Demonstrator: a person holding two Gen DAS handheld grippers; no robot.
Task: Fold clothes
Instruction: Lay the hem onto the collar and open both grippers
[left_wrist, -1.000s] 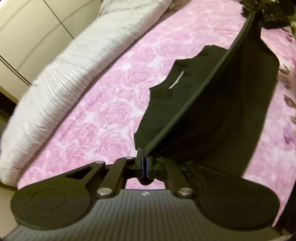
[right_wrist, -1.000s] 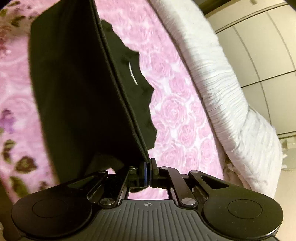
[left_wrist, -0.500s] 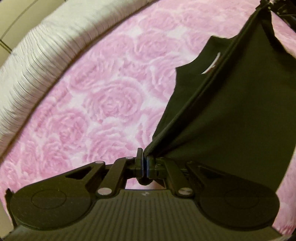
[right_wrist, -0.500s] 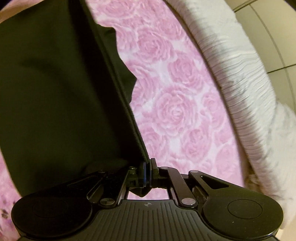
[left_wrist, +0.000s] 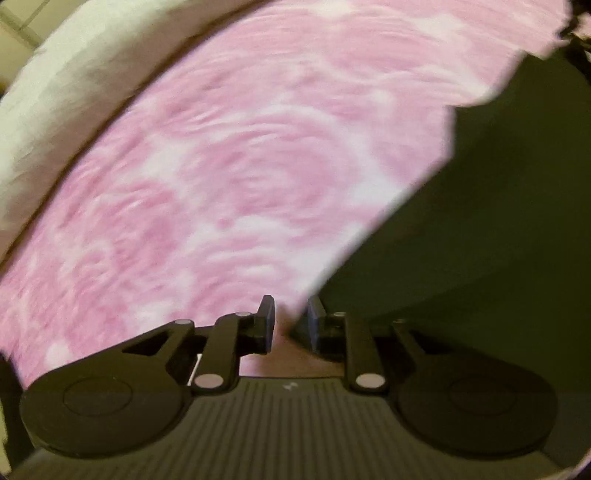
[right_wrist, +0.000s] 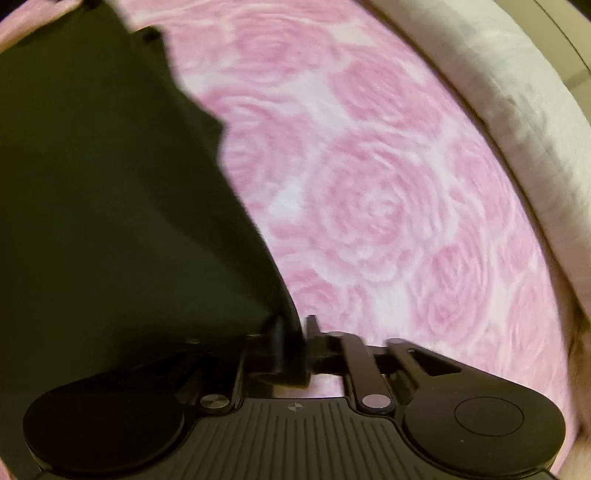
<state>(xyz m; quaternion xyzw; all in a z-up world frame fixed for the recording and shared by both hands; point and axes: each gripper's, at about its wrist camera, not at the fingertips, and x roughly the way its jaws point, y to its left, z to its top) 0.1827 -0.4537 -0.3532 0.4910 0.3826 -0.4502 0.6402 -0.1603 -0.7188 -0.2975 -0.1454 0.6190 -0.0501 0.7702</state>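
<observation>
A black garment (left_wrist: 480, 240) lies low over the pink rose-print bed cover (left_wrist: 240, 184) and fills the right of the left wrist view. My left gripper (left_wrist: 290, 319) is open, with pink cover showing in the gap and the cloth's edge just beside its right finger. In the right wrist view the same garment (right_wrist: 110, 203) fills the left side. My right gripper (right_wrist: 295, 332) has its jaws slightly parted, and the garment's hem still hangs between them. Both views are motion-blurred and very close to the bed.
A white ribbed quilt (left_wrist: 74, 92) runs along the far edge of the bed, also seen as a quilt band (right_wrist: 517, 92) at the upper right. Bare pink cover (right_wrist: 369, 203) stretches between the garment and the quilt.
Both grippers have dropped towards the bed, laying the stretched garment down. The left jaws have opened and let go of the hem; the right jaws have parted a little.
</observation>
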